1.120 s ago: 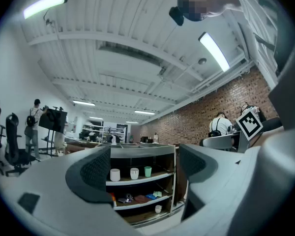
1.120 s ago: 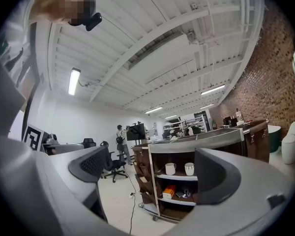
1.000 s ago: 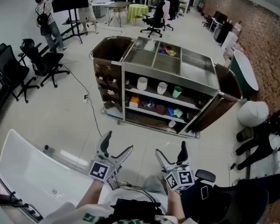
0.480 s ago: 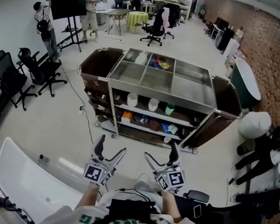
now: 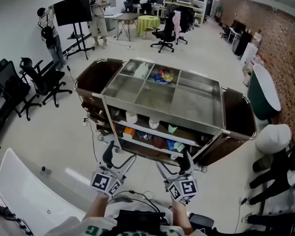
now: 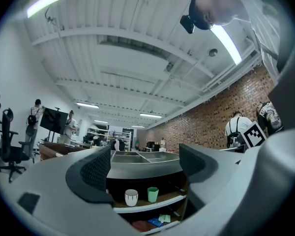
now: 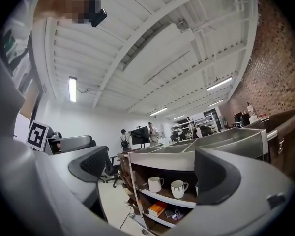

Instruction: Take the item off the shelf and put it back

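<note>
- Claws, quick?
- My left gripper: jaws wide apart, nothing between them. My right gripper: same, wide and empty.
- Where's the item?
- On the cart, on its upper shelf. A white cup stands upright just beside a green cup.
- Any contact?
- None. Both my grippers hang side by side in front of the cart, apart from it and pointed at its open shelves.

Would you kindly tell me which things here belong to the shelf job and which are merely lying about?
Job: shelf cart, white mugs, green cup, left gripper, right gripper, both open.
Lying about: office chairs, screen on stand, white table.
</note>
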A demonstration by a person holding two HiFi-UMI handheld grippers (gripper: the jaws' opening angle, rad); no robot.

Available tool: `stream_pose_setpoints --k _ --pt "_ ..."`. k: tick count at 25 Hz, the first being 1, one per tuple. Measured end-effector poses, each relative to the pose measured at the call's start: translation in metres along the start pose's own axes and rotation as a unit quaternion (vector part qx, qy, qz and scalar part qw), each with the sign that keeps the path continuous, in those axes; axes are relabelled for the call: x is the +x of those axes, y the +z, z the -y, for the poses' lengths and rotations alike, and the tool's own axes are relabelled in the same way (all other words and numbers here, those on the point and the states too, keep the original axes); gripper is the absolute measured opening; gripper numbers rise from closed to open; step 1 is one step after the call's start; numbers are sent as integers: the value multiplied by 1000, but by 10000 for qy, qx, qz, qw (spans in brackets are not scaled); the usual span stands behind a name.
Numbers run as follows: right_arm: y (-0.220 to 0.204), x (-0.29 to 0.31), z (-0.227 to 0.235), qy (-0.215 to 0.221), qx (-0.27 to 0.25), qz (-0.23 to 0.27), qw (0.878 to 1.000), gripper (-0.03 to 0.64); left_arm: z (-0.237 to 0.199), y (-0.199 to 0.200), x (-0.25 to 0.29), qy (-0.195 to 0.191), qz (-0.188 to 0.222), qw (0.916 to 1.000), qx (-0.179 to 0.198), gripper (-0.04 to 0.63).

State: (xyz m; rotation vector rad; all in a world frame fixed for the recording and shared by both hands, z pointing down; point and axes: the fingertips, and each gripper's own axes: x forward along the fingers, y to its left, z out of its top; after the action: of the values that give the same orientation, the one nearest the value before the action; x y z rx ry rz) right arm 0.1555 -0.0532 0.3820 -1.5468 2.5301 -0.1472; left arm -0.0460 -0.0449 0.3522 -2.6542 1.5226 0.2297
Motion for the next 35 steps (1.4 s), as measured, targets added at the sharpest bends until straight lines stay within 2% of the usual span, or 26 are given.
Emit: stream_pose_setpoints --k 3,8,13,21,26,35 --pt "-2 5 14 -14 112 16 9999 578 5 -8 11 -16 -83 9999 129 423" --pt "-6 16 27 -86 173 -24 9998 577 -3 -12 30 -20 -62 9999 116 422" --pt "-8 26 31 -131 35 -119 9998 577 -13 -17 48 -87 -59 9998 195 414" --pt "-27 35 56 -651 40 -301 9974 575 -18 -28 70 -347 -185 9991 134 414" --pt "-65 40 78 -1068 -58 -552 9927 572 -26 -32 80 -500 -220 9985 84 414" --pt "-170 68 138 -1529 297 -1139 9812 572 -41 -33 91 -555 -276 9981 -38 414"
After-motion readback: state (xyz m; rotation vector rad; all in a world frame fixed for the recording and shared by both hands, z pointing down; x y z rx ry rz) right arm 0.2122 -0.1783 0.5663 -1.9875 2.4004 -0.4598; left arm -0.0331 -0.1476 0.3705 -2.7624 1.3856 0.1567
